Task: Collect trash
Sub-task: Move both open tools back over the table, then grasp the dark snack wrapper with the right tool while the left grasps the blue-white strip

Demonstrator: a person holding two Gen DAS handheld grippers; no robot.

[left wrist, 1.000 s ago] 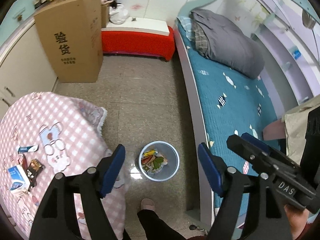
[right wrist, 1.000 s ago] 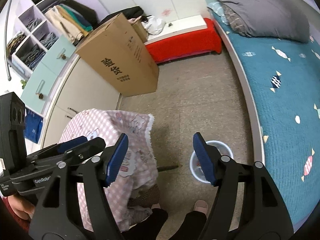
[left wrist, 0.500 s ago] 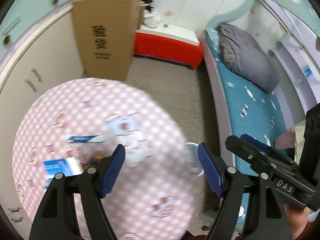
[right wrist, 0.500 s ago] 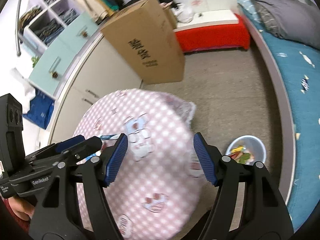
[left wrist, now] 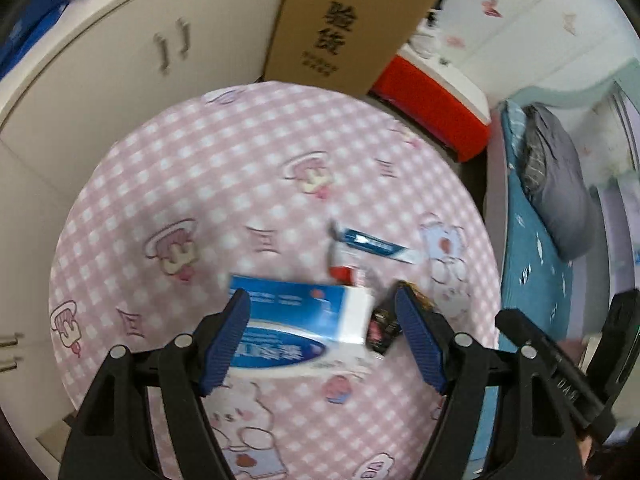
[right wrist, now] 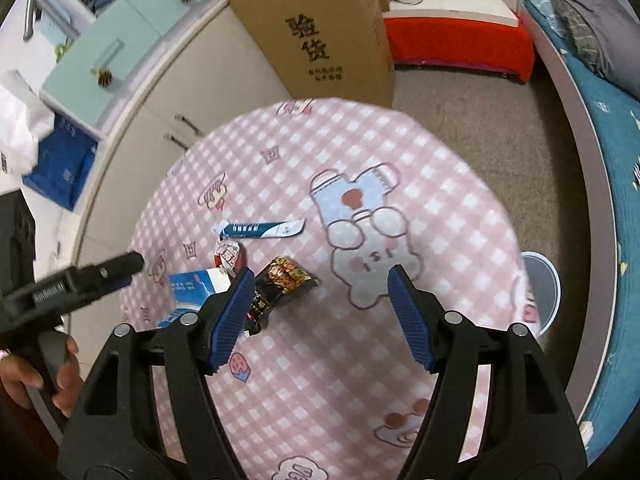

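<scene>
Left wrist view: left gripper (left wrist: 322, 330) spread, empty, above a blue-and-white box (left wrist: 298, 314). Right gripper (right wrist: 320, 306) gapes too — dark wrapper (right wrist: 282, 280) beside its finger.

I see the desk (right wrist: 440, 184) under a soft, matt pink-checked cloth with printed cartoons. My grippers are matt black plastic; the right gripper (right wrist: 320, 316) and left gripper (left wrist: 322, 340) carry ribbed blue pads (right wrist: 234, 316) that look rubbery. The blue-and-white box (left wrist: 296, 320) looks like smooth, slightly glossy card. The dark snack wrapper (right wrist: 286, 276) is shiny, crinkled foil. The tall carton (right wrist: 320, 28) is plain matt brown cardboard. The cabinet doors (left wrist: 120, 92) are smooth, with metal handles. The floor (right wrist: 480, 120) looks rough and speckled.
</scene>
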